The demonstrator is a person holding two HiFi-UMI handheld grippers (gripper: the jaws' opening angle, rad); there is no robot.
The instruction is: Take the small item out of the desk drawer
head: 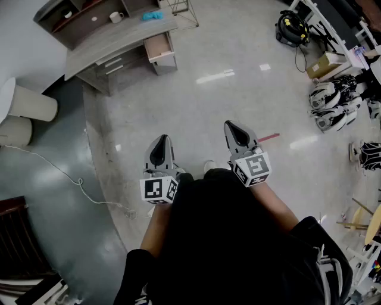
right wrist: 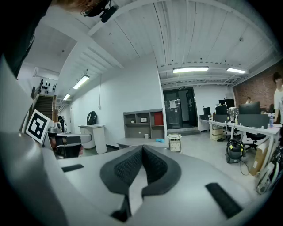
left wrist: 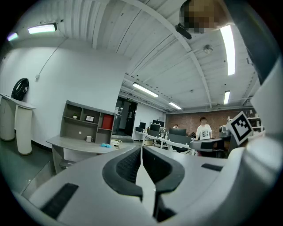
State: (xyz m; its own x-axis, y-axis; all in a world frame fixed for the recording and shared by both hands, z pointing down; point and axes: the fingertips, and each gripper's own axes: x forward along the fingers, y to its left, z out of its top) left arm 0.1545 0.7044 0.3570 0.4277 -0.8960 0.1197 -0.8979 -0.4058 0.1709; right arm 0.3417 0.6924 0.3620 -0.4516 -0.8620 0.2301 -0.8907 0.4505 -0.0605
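Note:
The grey desk [head: 119, 39] stands far ahead at the top left of the head view, with one drawer [head: 159, 47] pulled out at its right end. What lies inside the drawer is too small to tell. On the desktop sit a white mug [head: 116, 17] and a light-blue item [head: 152, 16]. My left gripper [head: 159, 143] and right gripper [head: 234, 129] are held side by side in front of the person's body, both shut and empty, well short of the desk. The desk [left wrist: 75, 145] also shows far off in the left gripper view, and the desk [right wrist: 137, 142] likewise in the right gripper view.
A white round pedestal [head: 24, 104] stands at the left, with a cable [head: 71, 176] trailing over the floor. A vacuum cleaner [head: 292, 28], a cardboard box [head: 326, 64] and bags [head: 330, 104] lie at the right. A wire basket [head: 183, 11] stands beside the desk. People sit at far office desks [left wrist: 194, 141].

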